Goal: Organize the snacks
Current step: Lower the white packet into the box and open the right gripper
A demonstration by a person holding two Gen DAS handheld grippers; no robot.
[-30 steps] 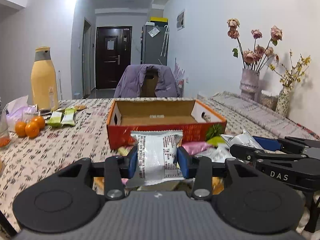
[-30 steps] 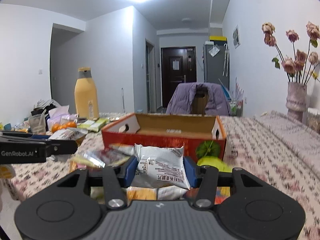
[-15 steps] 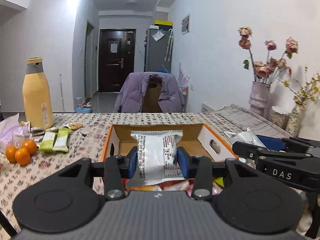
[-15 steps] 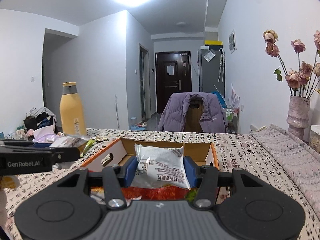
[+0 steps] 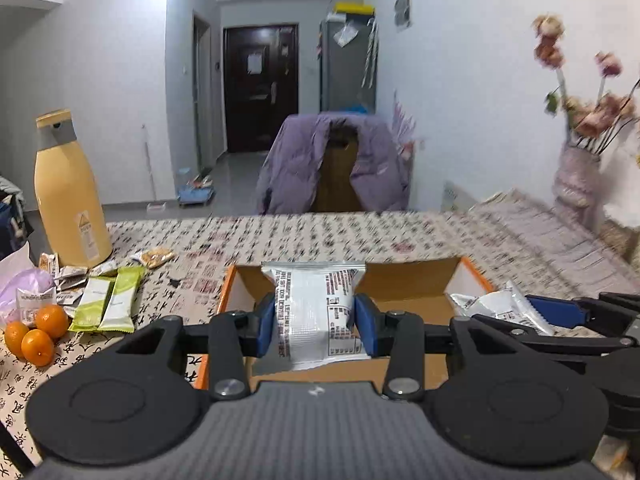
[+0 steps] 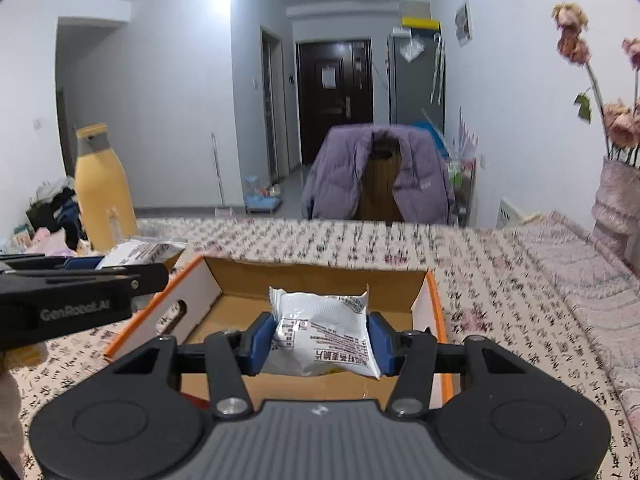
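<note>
Patterned worktop (image 5: 320, 240), open cardboard box (image 6: 320, 276) below. My left gripper (image 5: 316, 318) and right gripper (image 6: 320, 344) each pinch a silver snack packet (image 5: 316, 312), second packet (image 6: 324, 332), poised over the box for dropping in.

Orange-rimmed brown box (image 6: 434, 320), silver-white packets (image 5: 316, 312), black-character-printed tablecloth (image 5: 320, 236)

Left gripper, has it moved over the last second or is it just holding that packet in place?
Yes. The left gripper, shut on the silver packet, has risen and advanced: the cardboard box, earlier beyond it, now lies beneath.
</note>
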